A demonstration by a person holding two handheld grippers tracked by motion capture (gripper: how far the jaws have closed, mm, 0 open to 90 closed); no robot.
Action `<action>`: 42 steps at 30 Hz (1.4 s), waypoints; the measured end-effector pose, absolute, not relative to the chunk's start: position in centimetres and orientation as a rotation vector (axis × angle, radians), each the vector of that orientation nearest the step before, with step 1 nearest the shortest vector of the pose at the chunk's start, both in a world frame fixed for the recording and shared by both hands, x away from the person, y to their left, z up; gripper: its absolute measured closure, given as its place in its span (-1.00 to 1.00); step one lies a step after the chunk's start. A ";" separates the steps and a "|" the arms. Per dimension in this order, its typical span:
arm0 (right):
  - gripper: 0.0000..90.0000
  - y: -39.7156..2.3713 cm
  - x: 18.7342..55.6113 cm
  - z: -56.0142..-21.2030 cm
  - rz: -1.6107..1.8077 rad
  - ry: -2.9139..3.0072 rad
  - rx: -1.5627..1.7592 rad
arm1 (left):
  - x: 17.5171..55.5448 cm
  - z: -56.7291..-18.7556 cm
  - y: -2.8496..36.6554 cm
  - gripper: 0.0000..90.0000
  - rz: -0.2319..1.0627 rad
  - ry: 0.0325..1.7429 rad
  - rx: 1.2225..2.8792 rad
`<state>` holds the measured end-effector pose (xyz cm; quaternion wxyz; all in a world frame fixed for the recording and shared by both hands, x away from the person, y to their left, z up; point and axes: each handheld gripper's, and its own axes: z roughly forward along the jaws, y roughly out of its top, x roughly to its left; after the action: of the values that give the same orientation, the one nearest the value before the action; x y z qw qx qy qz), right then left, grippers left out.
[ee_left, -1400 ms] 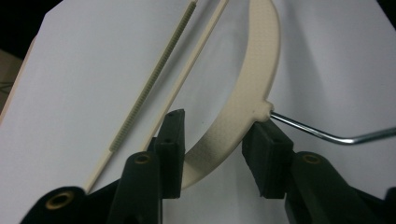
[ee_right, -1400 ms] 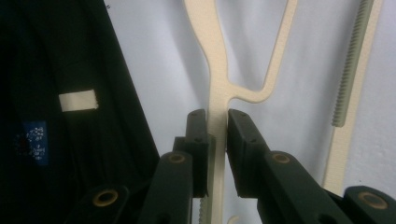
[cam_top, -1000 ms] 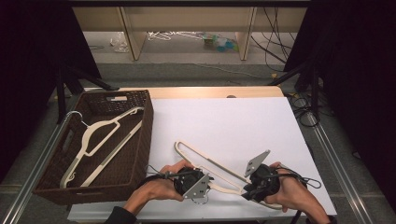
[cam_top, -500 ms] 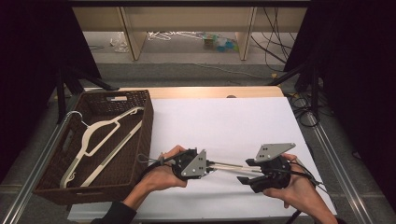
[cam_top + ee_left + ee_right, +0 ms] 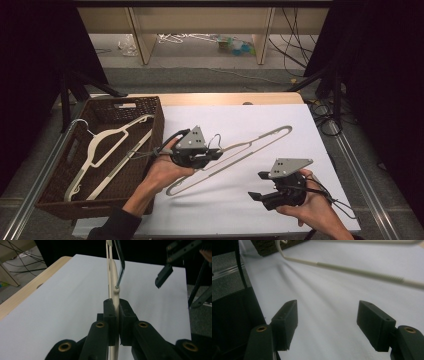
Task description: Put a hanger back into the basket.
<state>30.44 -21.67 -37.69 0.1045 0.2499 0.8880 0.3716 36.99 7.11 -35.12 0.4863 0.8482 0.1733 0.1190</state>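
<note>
A cream hanger (image 5: 260, 140) hangs tilted above the white table (image 5: 240, 117). My left gripper (image 5: 218, 154) is shut on it near its neck, and its jaws have just been closing. In the left gripper view the pads (image 5: 111, 315) pinch the cream neck (image 5: 113, 272) just below the metal hook (image 5: 121, 270). My right gripper (image 5: 257, 186) is held near the front right edge, apart from the hanger. Its jaws have just been opening and nothing is between them. In the right gripper view the gripper (image 5: 328, 317) stands open below the hanger's bar (image 5: 352, 270).
A brown wicker basket (image 5: 125, 100) stands at the table's left with another cream hanger (image 5: 107, 137) lying in it. Its corner (image 5: 269, 247) appears in the right gripper view. Cables and clutter lie on the floor beyond the table's far edge.
The left gripper has lifted the hanger off the table and carried it up and away from the front edge. The right gripper has let go of it and opened, staying low at the right.
</note>
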 end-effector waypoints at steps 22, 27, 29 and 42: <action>-0.29 -22.2 29.9 -39.8 1.133 2.640 0.728 | 37.1 -25.8 14.5 0.90 0.162 0.681 1.893; -0.31 -22.5 29.8 -39.9 1.147 2.630 0.733 | 36.9 -23.6 17.0 0.90 0.239 0.699 1.893; -0.32 -22.7 29.8 -40.0 1.152 2.622 0.735 | 36.9 -23.0 18.1 0.90 0.265 0.710 1.897; -0.43 -23.4 29.8 -40.6 1.155 2.591 0.789 | 37.3 -23.5 25.6 0.90 0.457 0.829 1.907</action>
<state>29.83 -23.41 -40.56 0.0984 0.2668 0.8756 0.3904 37.25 25.58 -23.47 0.4848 0.7835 0.3405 0.1876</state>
